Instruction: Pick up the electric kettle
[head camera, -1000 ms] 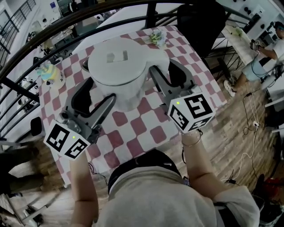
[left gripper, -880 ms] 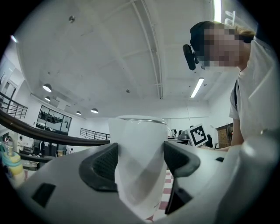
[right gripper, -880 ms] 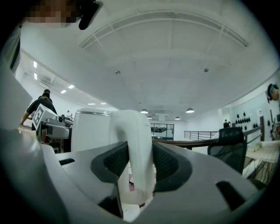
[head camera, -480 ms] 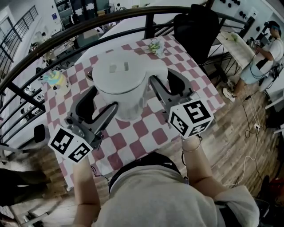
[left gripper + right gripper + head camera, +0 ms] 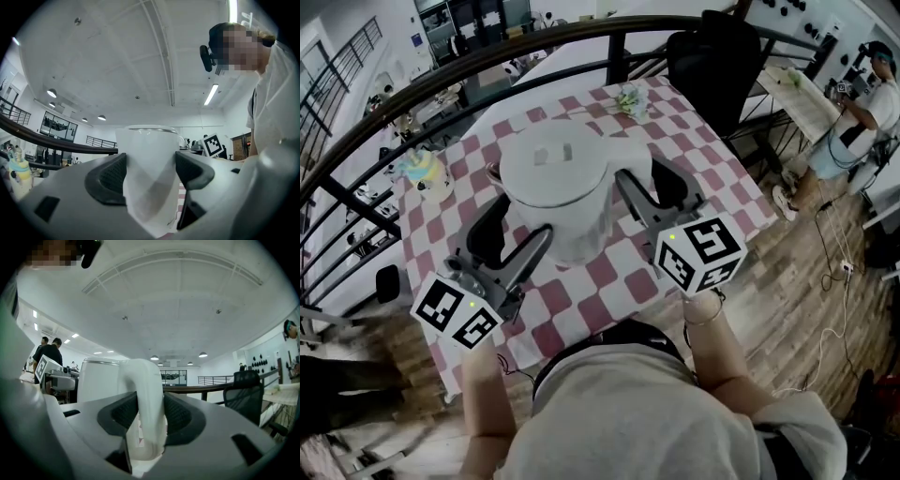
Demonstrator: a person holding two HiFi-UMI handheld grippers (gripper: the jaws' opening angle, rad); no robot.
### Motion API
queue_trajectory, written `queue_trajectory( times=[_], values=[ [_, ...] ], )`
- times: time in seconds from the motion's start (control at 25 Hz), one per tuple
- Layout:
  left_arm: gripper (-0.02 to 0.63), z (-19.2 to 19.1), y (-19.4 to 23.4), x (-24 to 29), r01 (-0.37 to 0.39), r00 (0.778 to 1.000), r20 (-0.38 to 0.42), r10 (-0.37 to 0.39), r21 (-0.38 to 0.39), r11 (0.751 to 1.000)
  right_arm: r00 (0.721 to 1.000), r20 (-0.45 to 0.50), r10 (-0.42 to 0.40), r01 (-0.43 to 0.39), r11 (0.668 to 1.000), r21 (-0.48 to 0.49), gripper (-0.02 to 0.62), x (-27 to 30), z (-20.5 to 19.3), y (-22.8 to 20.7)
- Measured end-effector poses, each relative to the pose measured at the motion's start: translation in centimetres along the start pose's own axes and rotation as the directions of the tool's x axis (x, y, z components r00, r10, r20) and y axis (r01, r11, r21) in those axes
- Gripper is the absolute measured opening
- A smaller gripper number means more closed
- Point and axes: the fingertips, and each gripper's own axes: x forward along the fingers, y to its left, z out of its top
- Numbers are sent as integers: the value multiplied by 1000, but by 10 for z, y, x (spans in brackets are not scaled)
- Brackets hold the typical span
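Observation:
The white electric kettle hangs between both grippers above the red-and-white checked table. My left gripper is shut on the kettle's spout side; in the left gripper view the white spout fills the gap between the dark pads. On the other side my right gripper is shut on the handle. The right gripper view shows the curved white handle clamped between the pads, with the kettle body behind it. The kettle's base is hidden.
A small colourful figure stands at the table's left and a flower bunch at its far edge. Beyond the table run a dark railing and a black chair. A person is at far right.
Both grippers and the kettle have drifted a little nearer to me over the table, grips unchanged.

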Motion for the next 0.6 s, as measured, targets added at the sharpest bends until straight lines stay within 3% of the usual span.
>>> queue_trajectory(
  times=[0.6],
  values=[
    [350, -7, 4, 0, -10, 1000, -13, 10, -6, 1000, 1000, -7, 12, -12, 1000, 15, 173, 4, -9, 0]
  ],
)
